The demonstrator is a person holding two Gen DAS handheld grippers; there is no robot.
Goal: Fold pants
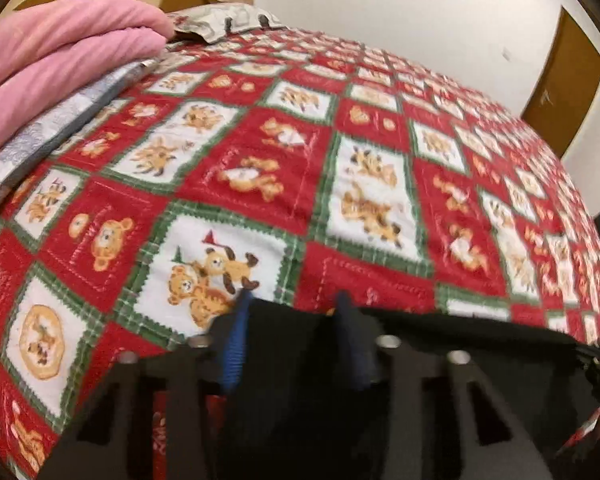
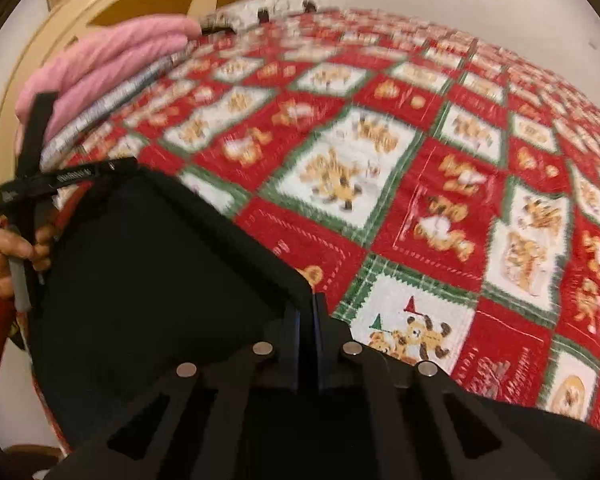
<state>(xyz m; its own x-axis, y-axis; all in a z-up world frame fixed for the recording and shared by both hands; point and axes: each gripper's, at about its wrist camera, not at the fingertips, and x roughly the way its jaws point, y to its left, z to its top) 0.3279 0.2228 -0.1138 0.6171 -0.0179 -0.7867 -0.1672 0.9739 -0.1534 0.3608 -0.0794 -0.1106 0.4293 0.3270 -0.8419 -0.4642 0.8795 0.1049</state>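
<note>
Both ends of the pants [image 2: 160, 264] pinched, left gripper [image 1: 292, 316] and right gripper [image 2: 308, 320] jaws pressed onto cloth, held above the bed [image 1: 340, 184], probably to spread them flat.

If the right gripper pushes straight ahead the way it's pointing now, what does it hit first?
Most likely nothing new at once: the right gripper, shut on the black pants, points over the red patchwork bedspread. That bedspread looks like the first contact; depth is unclear.
</note>
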